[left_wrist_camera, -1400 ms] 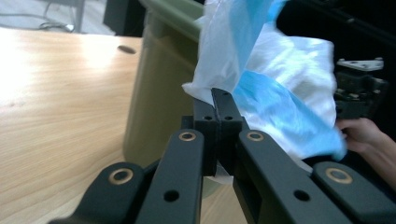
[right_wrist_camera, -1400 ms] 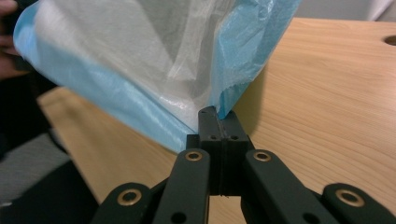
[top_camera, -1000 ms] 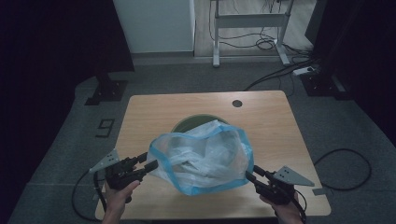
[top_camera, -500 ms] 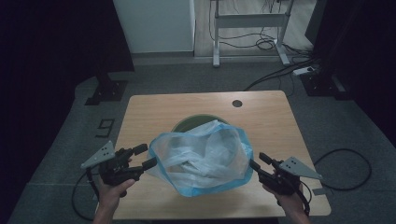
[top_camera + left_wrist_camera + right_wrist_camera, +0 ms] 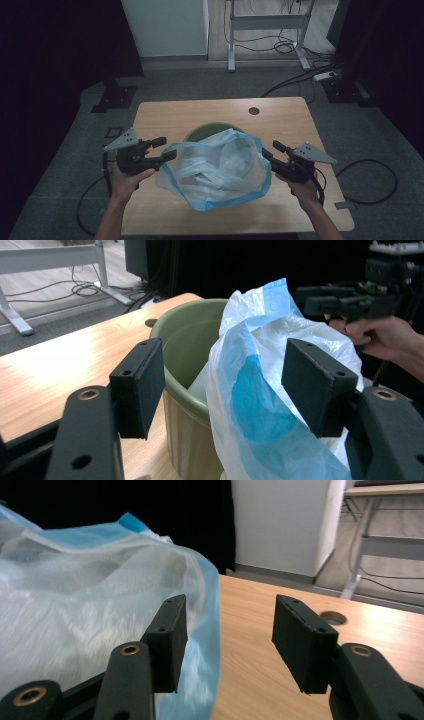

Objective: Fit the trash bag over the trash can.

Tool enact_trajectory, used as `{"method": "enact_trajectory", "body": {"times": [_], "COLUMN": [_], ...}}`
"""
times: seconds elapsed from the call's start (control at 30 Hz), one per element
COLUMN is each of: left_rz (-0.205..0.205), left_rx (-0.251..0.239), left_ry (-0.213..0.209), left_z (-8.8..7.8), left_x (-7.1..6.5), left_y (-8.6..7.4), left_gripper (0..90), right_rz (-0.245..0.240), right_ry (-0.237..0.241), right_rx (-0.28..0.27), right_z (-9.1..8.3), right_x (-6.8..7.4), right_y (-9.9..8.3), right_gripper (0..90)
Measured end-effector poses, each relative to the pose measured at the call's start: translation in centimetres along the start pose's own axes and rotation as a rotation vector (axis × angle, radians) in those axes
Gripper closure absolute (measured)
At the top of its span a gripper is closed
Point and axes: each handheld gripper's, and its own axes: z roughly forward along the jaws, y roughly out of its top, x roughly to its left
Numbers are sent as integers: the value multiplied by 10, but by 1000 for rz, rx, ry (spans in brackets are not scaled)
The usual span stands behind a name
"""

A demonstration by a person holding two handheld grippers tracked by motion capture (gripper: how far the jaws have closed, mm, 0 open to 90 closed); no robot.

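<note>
Both tongs are spread and pinch nothing. My left tongs [image 5: 162, 149] have just eased in a little, the bag [image 5: 217, 167] edge loose between the jaws; my right tongs [image 5: 272, 151] have just been opening beside it. Bag drapes over the green bin [image 5: 187, 347] on the surface [image 5: 280, 120].

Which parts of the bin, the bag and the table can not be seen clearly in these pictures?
- Round green plastic bin: in the high view, the translucent white-and-blue plastic bag covers most of it.
- Bin's bottom: cut off by the lower edge in the left gripper view.
- Bag's inside: blurred in the right gripper view.
- Wooden table: its near edge is very dark in the high view.
</note>
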Motion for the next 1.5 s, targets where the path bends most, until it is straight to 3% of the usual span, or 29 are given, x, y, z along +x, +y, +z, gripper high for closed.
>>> {"method": "enact_trajectory", "body": {"times": [0.13,0.23,0.33,0.47,0.63,0.8,0.97,1.03,1.27,1.5], "left_rz": [16,11,14,-5,-48,-68,-84,-84,-141,-171], "left_rx": [30,24,10,-60,-109,-147,-184,-182,-170,-182], "left_ry": [-18,-30,-6,-2,1,32,59,68,79,85], "left_z": [5,6,8,6,8,13,16,18,34,40], "left_x": [0,1,1,5,11,14,20,24,47,55], "left_y": [0,-2,-4,-5,-11,-19,-15,-14,-17,-27], "left_gripper": [313,316,373,564,791,893,899,899,899,898], "right_rz": [-8,-15,-8,-12,-15,-4,3,-1,50,79], "right_ry": [23,22,28,38,12,7,0,-5,-30,-60], "right_rx": [8,15,20,39,56,37,18,15,24,34], "right_z": [14,22,27,34,40,42,47,50,73,87], "right_x": [1,3,4,6,4,2,0,-1,-11,-14], "right_y": [6,10,13,15,16,14,21,24,25,21], "right_gripper": [467,468,518,632,830,890,890,890,889,884]}}
